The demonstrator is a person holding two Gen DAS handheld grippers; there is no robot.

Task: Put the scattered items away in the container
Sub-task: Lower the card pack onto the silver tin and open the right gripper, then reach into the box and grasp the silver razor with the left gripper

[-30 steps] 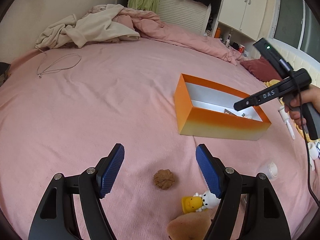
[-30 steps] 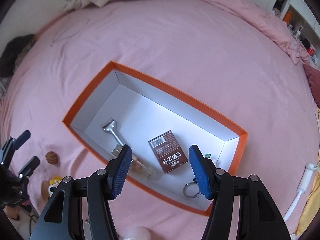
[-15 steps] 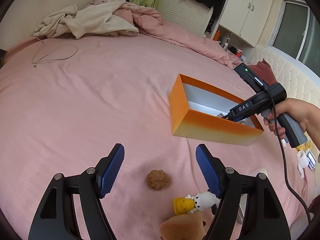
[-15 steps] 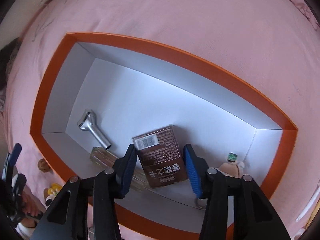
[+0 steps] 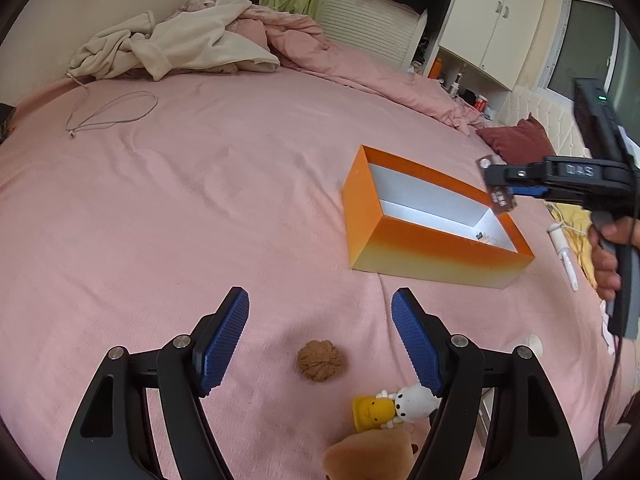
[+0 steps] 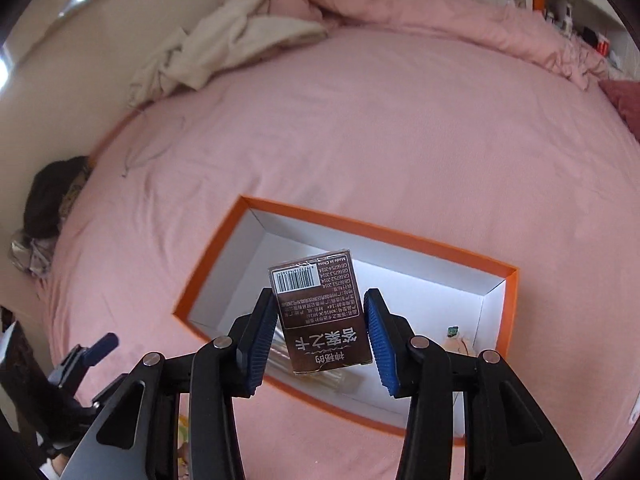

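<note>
With the walnut (image 5: 319,365) and toys (image 5: 394,407) unboxed at lower centre, the left gripper (image 5: 320,344) gapes empty while the right gripper (image 6: 320,330) pinches a brown card pack (image 6: 320,312) above the orange box (image 6: 400,232).

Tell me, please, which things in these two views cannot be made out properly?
- Clear bottle, right wrist view: mostly hidden behind the brown card box held in the right gripper.
- Tan plush toy, left wrist view: cut off by the bottom edge.
- Small item in the orange box, by its corner: too small to identify in either view.
</note>
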